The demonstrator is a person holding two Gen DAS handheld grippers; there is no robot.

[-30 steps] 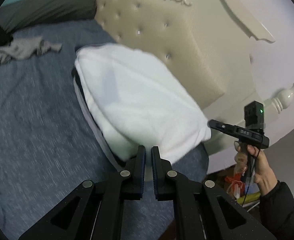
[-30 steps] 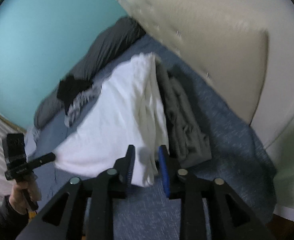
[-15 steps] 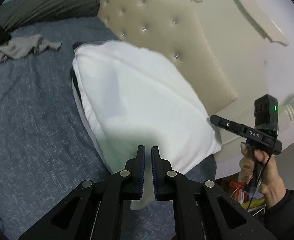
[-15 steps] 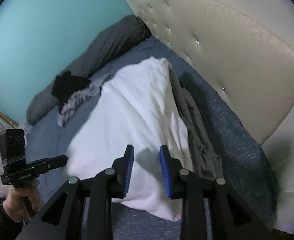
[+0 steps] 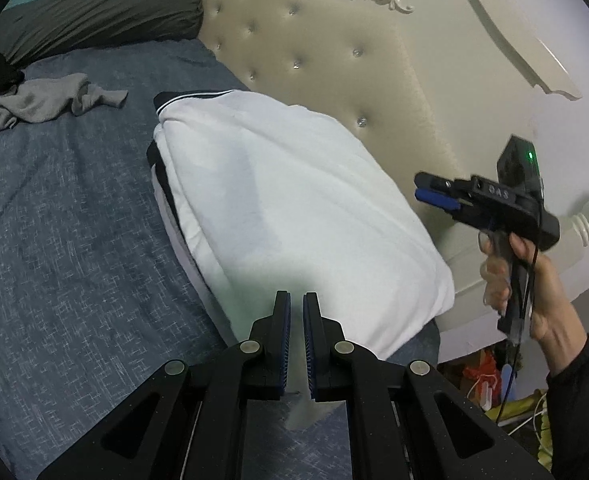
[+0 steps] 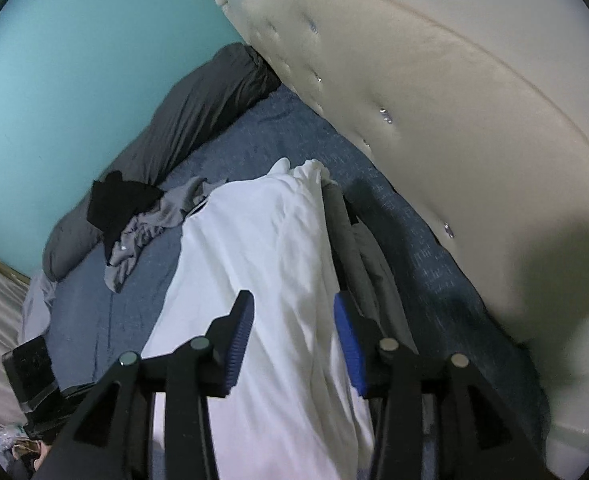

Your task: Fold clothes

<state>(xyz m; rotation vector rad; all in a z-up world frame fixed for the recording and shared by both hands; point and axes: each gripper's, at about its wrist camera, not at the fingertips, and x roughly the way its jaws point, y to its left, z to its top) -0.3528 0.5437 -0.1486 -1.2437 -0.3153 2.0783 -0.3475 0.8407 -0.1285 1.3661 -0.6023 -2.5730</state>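
The left gripper [image 5: 296, 344] has been lowered a little; its jaws are kept almost shut, a wisp of white cloth apparently pinched low between them. The white garment [image 5: 294, 216] is laid folded on the blue bedspread [image 5: 62, 240], soft, light, best taken by its edges. The right gripper [image 6: 292, 344] has been carried over it, jaws just opened, nothing gripped.

right gripper [image 6: 292, 322] fingers [image 6: 240, 326] opened, released white garment [image 6: 262, 280]

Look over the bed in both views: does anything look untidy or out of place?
Yes. A crumpled grey garment and a black one lie in a loose heap by the dark pillow, unfolded, while the white garment lies folded flat.
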